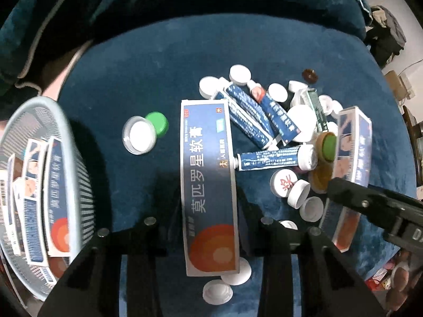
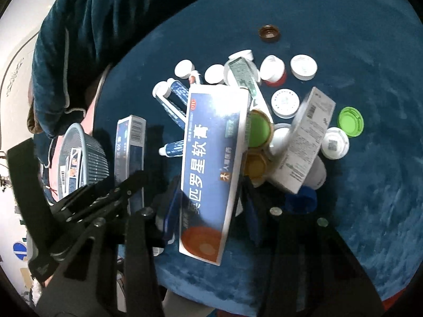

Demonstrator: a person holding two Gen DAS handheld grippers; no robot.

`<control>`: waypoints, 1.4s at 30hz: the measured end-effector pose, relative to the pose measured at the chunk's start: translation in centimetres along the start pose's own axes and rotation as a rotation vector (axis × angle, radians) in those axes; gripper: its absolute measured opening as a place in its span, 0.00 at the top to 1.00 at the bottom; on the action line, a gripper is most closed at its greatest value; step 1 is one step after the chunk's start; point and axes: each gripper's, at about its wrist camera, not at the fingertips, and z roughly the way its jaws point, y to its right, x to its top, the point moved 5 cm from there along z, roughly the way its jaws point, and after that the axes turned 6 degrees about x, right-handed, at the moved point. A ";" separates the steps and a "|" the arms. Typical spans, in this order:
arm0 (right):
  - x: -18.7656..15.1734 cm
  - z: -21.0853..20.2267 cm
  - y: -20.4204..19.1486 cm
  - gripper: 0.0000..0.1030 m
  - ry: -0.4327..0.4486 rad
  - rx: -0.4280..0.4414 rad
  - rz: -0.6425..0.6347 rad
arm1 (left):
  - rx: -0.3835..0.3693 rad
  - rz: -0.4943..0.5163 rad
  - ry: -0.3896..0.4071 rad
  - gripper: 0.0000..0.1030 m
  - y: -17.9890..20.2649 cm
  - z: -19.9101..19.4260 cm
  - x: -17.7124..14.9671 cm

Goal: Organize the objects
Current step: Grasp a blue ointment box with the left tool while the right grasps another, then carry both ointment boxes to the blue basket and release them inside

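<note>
Each gripper holds a long blue ointment box with an orange circle on it. My left gripper (image 1: 208,200) is shut on one box (image 1: 207,174), held above the blue cloth. My right gripper (image 2: 211,185) is shut on another box (image 2: 211,163) above the pile of tubes and caps. The right gripper's box also shows at the right of the left wrist view (image 1: 353,158). A pale blue mesh basket (image 1: 76,163) at the left holds several similar boxes; it also shows in the right wrist view (image 2: 92,155).
Blue ointment tubes (image 1: 253,116), white caps (image 1: 239,74), green caps (image 1: 158,122), a brown cap (image 1: 309,75) and amber lids (image 2: 255,165) lie scattered on the round blue-covered table (image 1: 148,66). A white box (image 2: 306,142) lies on the pile. A dark blanket lies behind.
</note>
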 end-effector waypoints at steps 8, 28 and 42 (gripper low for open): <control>0.6 0.0 -3.5 0.57 0.019 0.044 -0.043 | 0.041 -0.027 0.090 0.63 -0.9 -4.0 -0.3; -0.9 5.1 -19.2 0.57 -0.073 0.201 -0.267 | 0.238 -0.324 0.228 0.63 -18.5 -11.2 -2.8; -2.7 10.2 -23.7 0.37 -0.192 0.179 -0.339 | 0.273 -0.394 0.135 0.60 -25.3 -8.5 -5.8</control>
